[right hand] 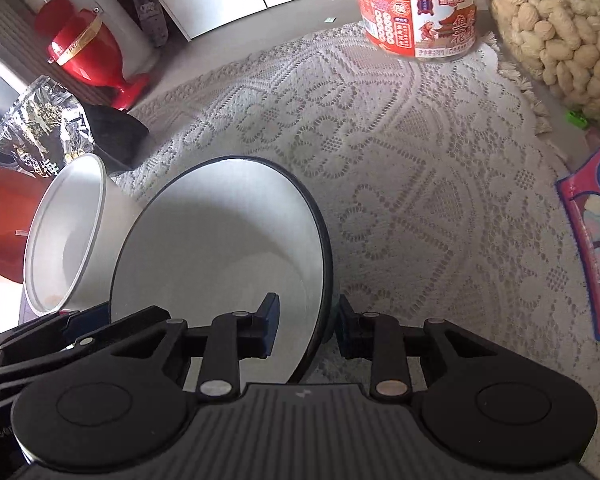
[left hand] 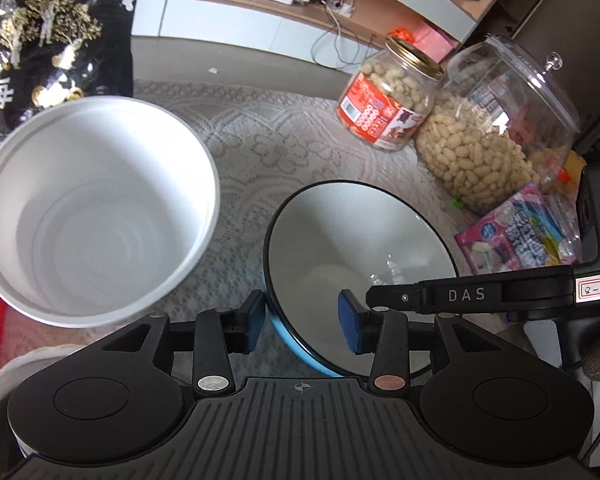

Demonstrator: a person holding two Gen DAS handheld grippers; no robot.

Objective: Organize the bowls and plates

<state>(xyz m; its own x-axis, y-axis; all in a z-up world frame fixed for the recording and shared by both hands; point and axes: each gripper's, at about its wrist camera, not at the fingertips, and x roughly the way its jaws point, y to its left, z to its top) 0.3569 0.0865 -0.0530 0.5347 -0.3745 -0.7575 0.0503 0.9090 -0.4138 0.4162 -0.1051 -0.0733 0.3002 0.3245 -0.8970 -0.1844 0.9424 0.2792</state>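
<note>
A blue bowl with a white inside and black rim (left hand: 352, 240) is tilted over the lace tablecloth. My left gripper (left hand: 302, 322) straddles its left rim, one pad outside, one inside, jaws apart with a gap. My right gripper (right hand: 306, 330) straddles the opposite rim of the same bowl (right hand: 220, 240), pads close to the wall; I cannot tell if they touch. Its finger (left hand: 460, 294) shows in the left wrist view. A larger plain white bowl (left hand: 96, 208) stands to the left, also in the right wrist view (right hand: 68, 232).
A red-labelled peanut jar (left hand: 388, 100) and a big clear jar of peanuts (left hand: 496, 120) stand at the back right. A pink candy bag (left hand: 516, 232) lies right. A black snack bag (left hand: 48, 40) is back left. A red goblet-shaped container (right hand: 88, 48) stands beyond the lace cloth (right hand: 380, 152).
</note>
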